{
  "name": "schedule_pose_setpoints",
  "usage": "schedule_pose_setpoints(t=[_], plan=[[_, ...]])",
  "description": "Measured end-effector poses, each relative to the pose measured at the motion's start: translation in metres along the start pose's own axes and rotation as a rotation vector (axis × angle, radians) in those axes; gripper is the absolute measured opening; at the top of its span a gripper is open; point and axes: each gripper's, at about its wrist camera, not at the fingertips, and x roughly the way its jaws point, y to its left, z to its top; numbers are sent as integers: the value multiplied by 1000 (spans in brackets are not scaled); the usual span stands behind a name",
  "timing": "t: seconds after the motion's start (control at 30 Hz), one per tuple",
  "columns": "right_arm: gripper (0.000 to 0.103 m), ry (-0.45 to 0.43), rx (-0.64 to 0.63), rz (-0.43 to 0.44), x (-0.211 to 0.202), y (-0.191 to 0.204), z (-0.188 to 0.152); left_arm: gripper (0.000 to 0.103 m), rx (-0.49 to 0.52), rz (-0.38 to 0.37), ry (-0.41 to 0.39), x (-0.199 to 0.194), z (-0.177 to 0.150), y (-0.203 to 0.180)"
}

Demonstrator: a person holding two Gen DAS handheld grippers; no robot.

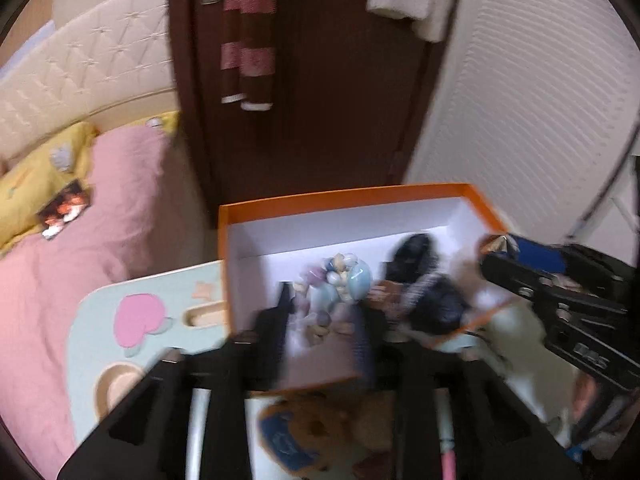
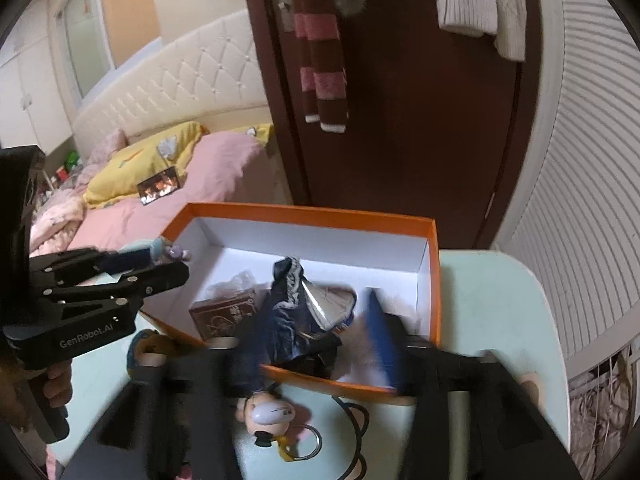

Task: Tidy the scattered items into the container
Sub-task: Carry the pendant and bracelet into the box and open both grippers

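Note:
An orange box (image 1: pixel 224 240) with a white inside stands on a pale green table (image 1: pixel 100 312). My left gripper (image 1: pixel 322 308) hangs over its left part, jaws apart, with a pastel doll (image 1: pixel 340 280) lying loose between the blurred fingers. In the right wrist view the left gripper (image 2: pixel 168 264) and the doll (image 2: pixel 160 246) are at the orange box's (image 2: pixel 434 280) left rim. My right gripper (image 2: pixel 308 320) is open over the near rim, a dark blue cloth (image 2: pixel 288 320) between its fingers. A brown packet (image 2: pixel 224 312) and a silver foil piece (image 2: pixel 330 304) lie inside.
On the table (image 2: pixel 488 304) in front of the box lie a small figure keychain (image 2: pixel 268 412) and a brown plush with a blue cap (image 1: pixel 296 436). A pink bed (image 1: pixel 60 280) is to the left. Behind the box stand a brown door (image 1: pixel 320 140) and a white slatted panel (image 1: pixel 520 120).

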Motion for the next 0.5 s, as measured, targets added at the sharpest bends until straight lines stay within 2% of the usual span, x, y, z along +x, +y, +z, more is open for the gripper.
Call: schedule_pose_setpoints(t=[0.03, 0.1, 0.17, 0.5], plan=[[67, -5, 15, 12, 1, -3, 0, 63, -5, -14, -15, -1, -1, 1], [67, -11, 33, 25, 0, -5, -2, 74, -24, -50, -41, -5, -3, 2], [67, -8, 20, 19, 1, -4, -3, 80, -27, -56, -53, -9, -5, 1], [67, -20, 39, 23, -5, -7, -5, 80, -36, -49, -33, -13, -10, 1]])
